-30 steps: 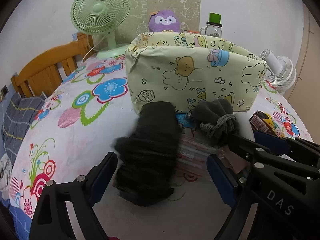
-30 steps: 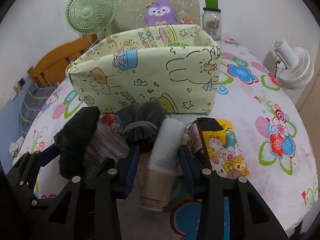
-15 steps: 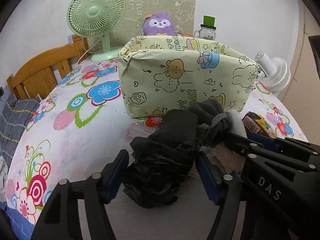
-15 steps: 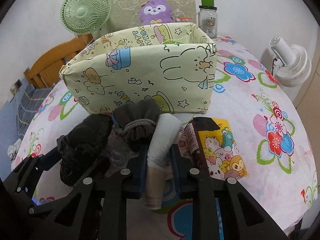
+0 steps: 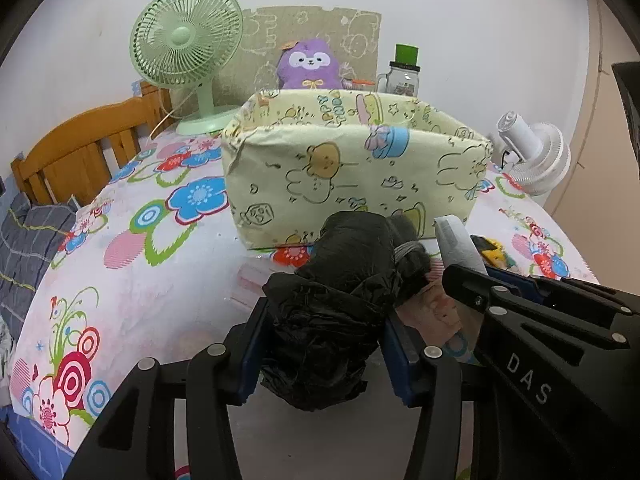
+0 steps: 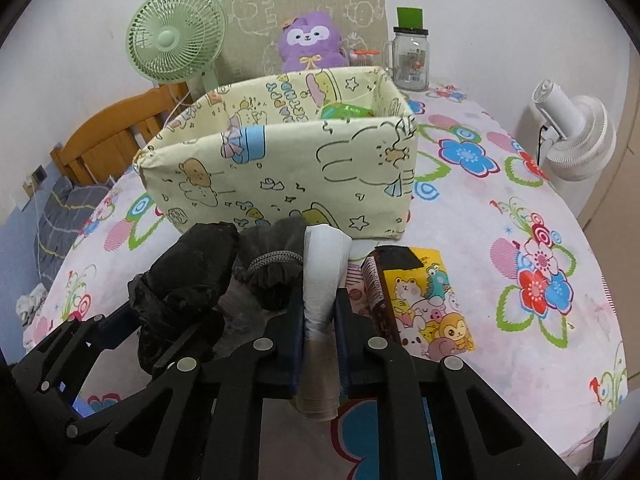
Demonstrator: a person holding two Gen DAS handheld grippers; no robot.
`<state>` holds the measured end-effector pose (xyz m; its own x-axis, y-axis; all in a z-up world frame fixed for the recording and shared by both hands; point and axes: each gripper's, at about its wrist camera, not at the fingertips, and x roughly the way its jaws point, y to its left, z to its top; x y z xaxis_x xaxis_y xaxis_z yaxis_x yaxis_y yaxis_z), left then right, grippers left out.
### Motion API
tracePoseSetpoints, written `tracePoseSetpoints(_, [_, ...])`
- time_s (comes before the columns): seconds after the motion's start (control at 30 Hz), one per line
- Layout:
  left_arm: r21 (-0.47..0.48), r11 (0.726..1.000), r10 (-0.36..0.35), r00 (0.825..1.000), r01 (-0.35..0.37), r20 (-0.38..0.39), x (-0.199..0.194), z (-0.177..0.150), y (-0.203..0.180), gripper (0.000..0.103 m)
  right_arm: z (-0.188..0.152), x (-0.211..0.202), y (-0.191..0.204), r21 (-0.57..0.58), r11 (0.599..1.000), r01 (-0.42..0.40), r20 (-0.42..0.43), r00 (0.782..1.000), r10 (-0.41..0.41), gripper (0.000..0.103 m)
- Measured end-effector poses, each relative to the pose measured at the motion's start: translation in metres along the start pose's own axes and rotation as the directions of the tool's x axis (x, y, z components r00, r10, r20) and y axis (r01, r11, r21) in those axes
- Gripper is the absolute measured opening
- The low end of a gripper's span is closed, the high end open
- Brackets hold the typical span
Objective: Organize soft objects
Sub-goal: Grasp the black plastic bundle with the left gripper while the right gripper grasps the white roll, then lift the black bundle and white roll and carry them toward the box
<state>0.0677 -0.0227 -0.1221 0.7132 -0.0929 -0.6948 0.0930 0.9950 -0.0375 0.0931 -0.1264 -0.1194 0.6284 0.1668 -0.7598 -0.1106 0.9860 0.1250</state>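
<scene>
A crumpled black bundle [image 5: 336, 304] sits between the blue pads of my left gripper [image 5: 325, 344]. The jaws are closing and both pads press its sides. My right gripper [image 6: 320, 312] is shut on a white roll with a beige end [image 6: 324, 264], which sticks out forward and back between the fingers. A dark grey bundle tied with a cord [image 6: 276, 268] lies between the black bundle [image 6: 192, 272] and the roll. Just behind all three stands the yellow cartoon-print fabric box [image 6: 280, 172], open at the top, with something green inside at its far right.
A colourful snack packet [image 6: 424, 300] lies right of the roll on the floral tablecloth [image 5: 132, 280]. Behind the box [image 5: 356, 176] stand a green fan [image 5: 188, 48], a purple plush [image 5: 310, 66] and a glass jar [image 5: 402, 76]. A white fan [image 5: 536, 156] stands right, a wooden headboard [image 5: 76, 144] left.
The left jaws have drawn in from wide open until they pinch the black bundle. The right jaws have squeezed shut on the white roll, flattening it.
</scene>
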Motion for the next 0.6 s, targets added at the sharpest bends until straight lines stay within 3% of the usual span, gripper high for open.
tracePoseSetpoints(0.6, [0.012,1.0,-0.017,0.997,0.016,0.08,-0.029,0.023,-0.018,0.053,0.018,-0.041,-0.003,0.001,1.0,0.007,0.1,0.995,-0.007,0.017])
